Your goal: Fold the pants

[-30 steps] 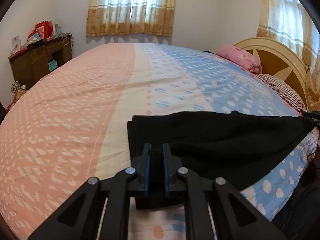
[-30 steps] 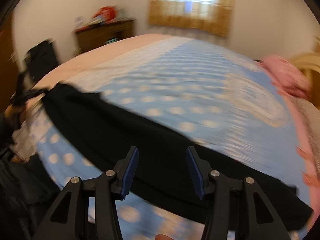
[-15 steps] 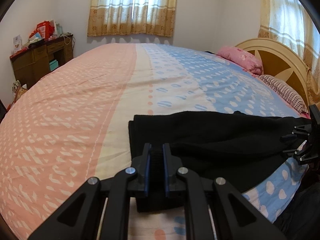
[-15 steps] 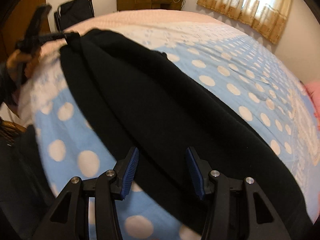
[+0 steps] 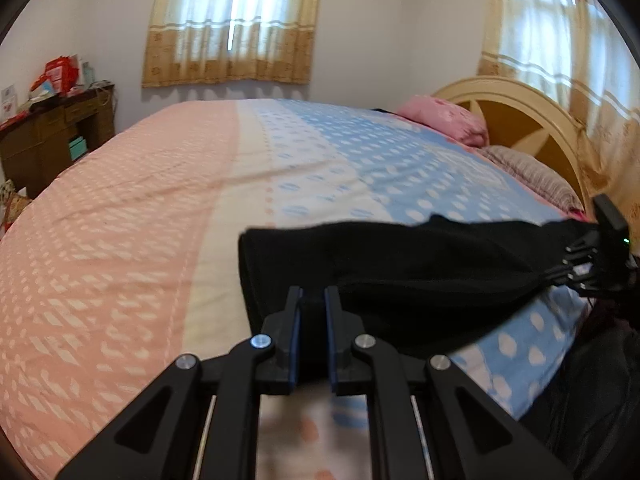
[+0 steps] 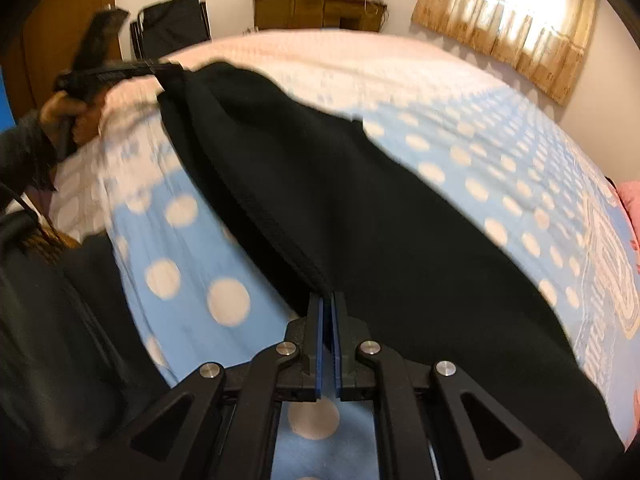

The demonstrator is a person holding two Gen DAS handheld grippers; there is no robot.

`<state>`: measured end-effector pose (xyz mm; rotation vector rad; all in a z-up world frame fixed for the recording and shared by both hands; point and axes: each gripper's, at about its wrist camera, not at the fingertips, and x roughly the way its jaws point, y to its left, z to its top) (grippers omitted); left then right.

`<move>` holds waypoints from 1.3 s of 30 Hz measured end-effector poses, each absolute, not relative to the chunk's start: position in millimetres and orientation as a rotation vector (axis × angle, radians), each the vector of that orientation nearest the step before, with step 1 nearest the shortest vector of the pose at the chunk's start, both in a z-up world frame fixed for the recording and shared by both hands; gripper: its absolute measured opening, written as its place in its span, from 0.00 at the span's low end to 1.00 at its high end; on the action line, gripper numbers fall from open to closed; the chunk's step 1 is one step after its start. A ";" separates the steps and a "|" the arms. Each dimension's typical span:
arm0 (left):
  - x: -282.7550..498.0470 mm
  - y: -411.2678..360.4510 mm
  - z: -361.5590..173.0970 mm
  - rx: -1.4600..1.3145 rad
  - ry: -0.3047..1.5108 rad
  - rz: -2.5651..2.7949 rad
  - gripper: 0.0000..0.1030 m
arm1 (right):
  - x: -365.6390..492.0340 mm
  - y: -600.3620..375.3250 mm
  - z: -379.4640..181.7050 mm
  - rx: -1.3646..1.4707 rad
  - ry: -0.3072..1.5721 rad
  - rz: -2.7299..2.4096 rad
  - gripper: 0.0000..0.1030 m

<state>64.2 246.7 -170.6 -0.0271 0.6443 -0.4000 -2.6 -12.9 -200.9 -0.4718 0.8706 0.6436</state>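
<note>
On the bed (image 5: 160, 208), both tools (image 5: 312, 300) (image 6: 328, 304) pinch the black pants (image 6: 360, 208).

Soft daylight comes through curtained windows (image 5: 234, 24); the right view's window (image 6: 516, 12) glares. Both views are motion-blurred, fisheye-bent, with dark corners.

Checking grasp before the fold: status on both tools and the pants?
Left tool shut on black pants. Right tool shut on their near edge. Pants stretched between both over the bedspread. Nothing in the way.
</note>
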 end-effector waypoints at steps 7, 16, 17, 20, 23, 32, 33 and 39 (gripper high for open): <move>48.0 246.0 -166.6 0.028 0.634 -0.442 0.14 | 1.4 -10.5 -213.2 -0.494 0.894 0.645 0.04; 40.4 278.6 -154.4 0.025 0.628 -0.390 0.21 | -2.2 -23.5 -193.1 -0.453 0.861 0.674 0.50; 41.0 284.0 -152.0 0.016 0.619 -0.369 0.21 | -2.0 -27.7 -187.5 -0.436 0.854 0.677 0.50; 48.6 292.0 -145.2 -0.044 0.595 -0.322 0.20 | 3.5 -39.2 -166.1 -0.390 0.816 0.659 0.50; 56.6 282.7 -137.4 -0.077 0.562 -0.329 0.21 | 20.7 -47.0 -140.6 -0.315 0.794 0.642 0.50; 86.7 220.1 -154.3 0.101 0.642 -0.315 0.24 | 97.8 -16.6 -112.6 -0.156 0.795 0.626 0.50; 89.0 223.8 -155.4 0.091 0.651 -0.302 0.24 | 106.4 -9.3 -116.5 -0.149 0.811 0.635 0.50; 96.3 268.7 -152.1 -0.125 0.662 -0.269 0.62 | 145.2 14.0 -143.1 -0.038 0.885 0.673 0.50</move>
